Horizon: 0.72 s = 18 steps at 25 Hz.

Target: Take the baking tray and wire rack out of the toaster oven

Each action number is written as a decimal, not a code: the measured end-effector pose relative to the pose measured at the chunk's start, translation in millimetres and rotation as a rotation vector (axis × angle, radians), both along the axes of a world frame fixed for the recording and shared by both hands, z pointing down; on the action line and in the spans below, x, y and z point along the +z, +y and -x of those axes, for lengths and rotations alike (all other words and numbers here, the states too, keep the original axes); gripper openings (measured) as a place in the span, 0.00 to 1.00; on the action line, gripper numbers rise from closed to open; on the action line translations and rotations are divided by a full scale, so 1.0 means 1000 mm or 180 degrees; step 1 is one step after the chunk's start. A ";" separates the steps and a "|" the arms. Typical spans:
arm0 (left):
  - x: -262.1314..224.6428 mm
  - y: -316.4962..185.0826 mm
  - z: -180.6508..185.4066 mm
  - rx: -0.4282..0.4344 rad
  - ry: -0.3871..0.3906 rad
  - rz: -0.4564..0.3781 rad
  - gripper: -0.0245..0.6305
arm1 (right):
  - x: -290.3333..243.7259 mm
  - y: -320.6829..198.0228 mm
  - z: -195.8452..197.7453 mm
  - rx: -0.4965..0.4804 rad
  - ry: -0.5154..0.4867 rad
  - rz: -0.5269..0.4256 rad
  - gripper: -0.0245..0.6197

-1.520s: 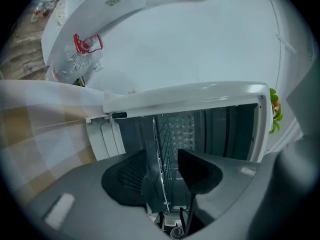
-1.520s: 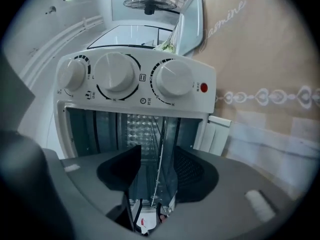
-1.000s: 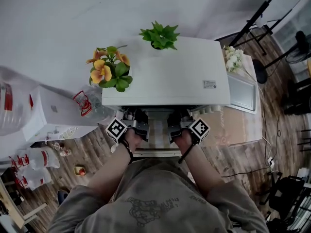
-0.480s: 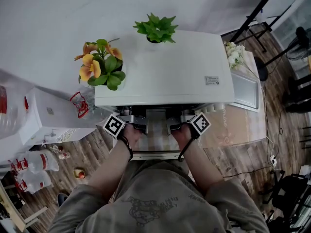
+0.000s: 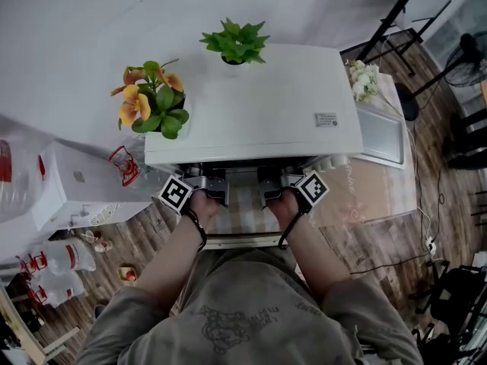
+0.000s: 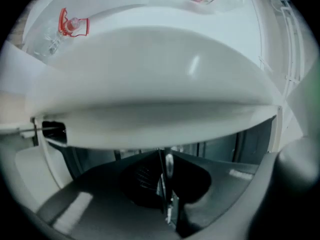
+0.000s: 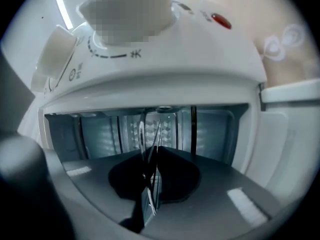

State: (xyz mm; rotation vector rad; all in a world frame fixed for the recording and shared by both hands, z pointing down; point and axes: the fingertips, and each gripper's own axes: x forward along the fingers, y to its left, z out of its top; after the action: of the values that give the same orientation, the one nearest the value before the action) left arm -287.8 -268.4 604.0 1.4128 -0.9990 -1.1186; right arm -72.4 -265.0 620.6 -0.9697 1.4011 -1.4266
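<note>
The white toaster oven (image 5: 251, 105) stands on a table with its door (image 5: 237, 213) folded down towards me. Both grippers reach level into its mouth. In the left gripper view the left gripper (image 6: 164, 184) has its jaws together on a thin bright wire. The right gripper (image 7: 151, 159) has just been closing. Its jaws now meet on thin wires that run back into the ribbed cavity (image 7: 215, 129); these look like the wire rack (image 7: 143, 134). I cannot make out the baking tray. From the head view only the marker cubes and hands show, the left gripper (image 5: 215, 192) beside the right gripper (image 5: 272, 192).
An orange-flowered plant (image 5: 148, 105) and a green plant (image 5: 232, 40) stand on the oven's top. White flowers (image 5: 364, 80) and a flat white tray (image 5: 378, 139) lie to its right. A white cabinet (image 5: 76, 185) and water bottles (image 5: 53, 253) are on the left.
Both grippers have slid a little deeper under the oven's front edge since a second ago. Over the last half second they have hardly moved.
</note>
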 end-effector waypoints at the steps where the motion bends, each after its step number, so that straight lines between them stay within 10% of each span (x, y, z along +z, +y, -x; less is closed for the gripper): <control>1: -0.001 0.003 0.000 0.0012 0.0005 0.0011 0.04 | 0.000 0.002 0.000 0.0000 -0.0011 0.0035 0.09; 18: -0.006 0.084 -0.007 0.0228 0.0046 0.0359 0.04 | -0.004 0.083 -0.005 -0.0146 0.0149 0.0419 0.09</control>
State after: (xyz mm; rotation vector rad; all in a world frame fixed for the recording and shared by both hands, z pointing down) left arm -281.3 -184.4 597.7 1.3380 -0.9784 -1.0034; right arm -67.7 -182.4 616.3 -1.0666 1.3850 -1.5549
